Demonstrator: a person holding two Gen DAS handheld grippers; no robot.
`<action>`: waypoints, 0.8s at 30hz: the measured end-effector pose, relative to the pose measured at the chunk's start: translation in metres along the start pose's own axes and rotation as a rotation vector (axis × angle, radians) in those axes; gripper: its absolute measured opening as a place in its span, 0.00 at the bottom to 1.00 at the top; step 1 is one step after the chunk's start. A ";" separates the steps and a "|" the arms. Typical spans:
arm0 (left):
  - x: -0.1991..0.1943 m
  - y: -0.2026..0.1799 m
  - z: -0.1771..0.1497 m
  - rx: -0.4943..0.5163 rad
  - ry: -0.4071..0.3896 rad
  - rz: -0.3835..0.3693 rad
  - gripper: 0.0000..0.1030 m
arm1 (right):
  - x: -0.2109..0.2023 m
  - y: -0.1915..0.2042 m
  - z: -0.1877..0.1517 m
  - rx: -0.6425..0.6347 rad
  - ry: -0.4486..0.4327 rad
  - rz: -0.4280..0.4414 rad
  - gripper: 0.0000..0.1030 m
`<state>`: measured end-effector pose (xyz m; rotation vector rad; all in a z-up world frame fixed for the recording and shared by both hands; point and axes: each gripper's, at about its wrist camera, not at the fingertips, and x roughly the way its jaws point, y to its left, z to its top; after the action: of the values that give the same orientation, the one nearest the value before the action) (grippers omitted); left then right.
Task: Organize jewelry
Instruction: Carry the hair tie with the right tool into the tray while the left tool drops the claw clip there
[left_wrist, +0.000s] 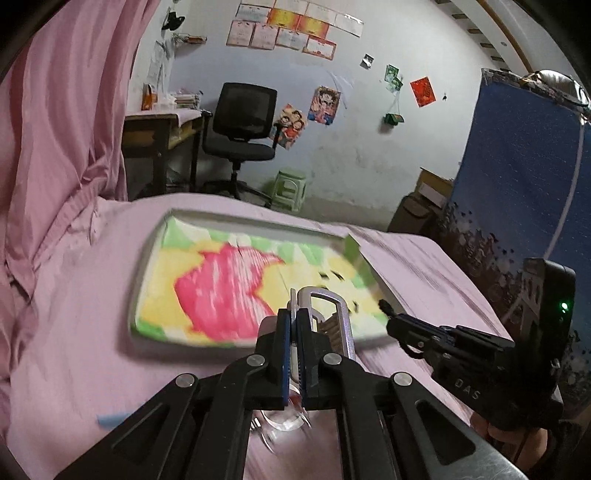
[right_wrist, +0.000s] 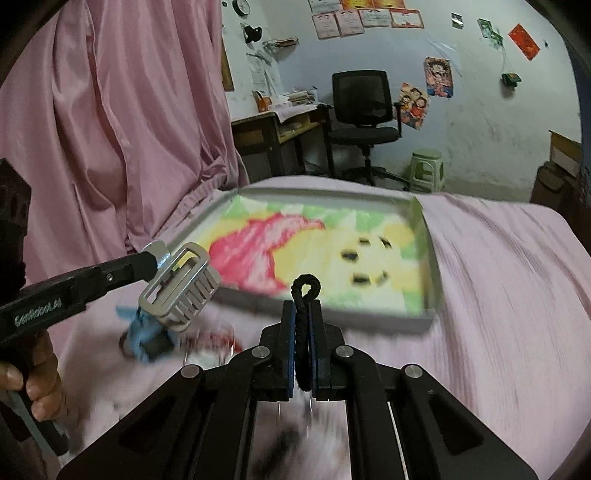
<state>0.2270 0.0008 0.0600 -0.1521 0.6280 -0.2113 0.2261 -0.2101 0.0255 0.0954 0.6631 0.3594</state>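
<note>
Our left gripper (left_wrist: 293, 321) pinches a metal hair clip (left_wrist: 328, 314); our right gripper (right_wrist: 303, 314) pinches a black hair tie (right_wrist: 306, 295), both just short of the tray (right_wrist: 428, 310). Next, we judge, carry them over it and release.

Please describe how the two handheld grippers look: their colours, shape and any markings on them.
Both are black, with angular linkage arms joined by round silver pins. The left gripper and the right gripper each have two flat parallel fingers lined with blue ribbed pads. Seen from the side, the left one shows white lettering and a pistol-style handle; the right one shows embossed letters and a small green light.
</note>
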 end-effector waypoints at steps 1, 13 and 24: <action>0.005 0.004 0.005 -0.001 0.000 0.008 0.04 | 0.010 0.000 0.009 0.007 0.003 0.009 0.06; 0.069 0.052 0.024 -0.078 0.082 0.111 0.04 | 0.110 0.010 0.032 0.071 0.126 0.057 0.06; 0.098 0.065 0.014 -0.118 0.203 0.100 0.04 | 0.141 0.013 0.025 0.055 0.216 0.034 0.06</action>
<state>0.3224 0.0412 0.0024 -0.2141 0.8483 -0.0933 0.3402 -0.1470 -0.0345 0.1221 0.8856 0.3877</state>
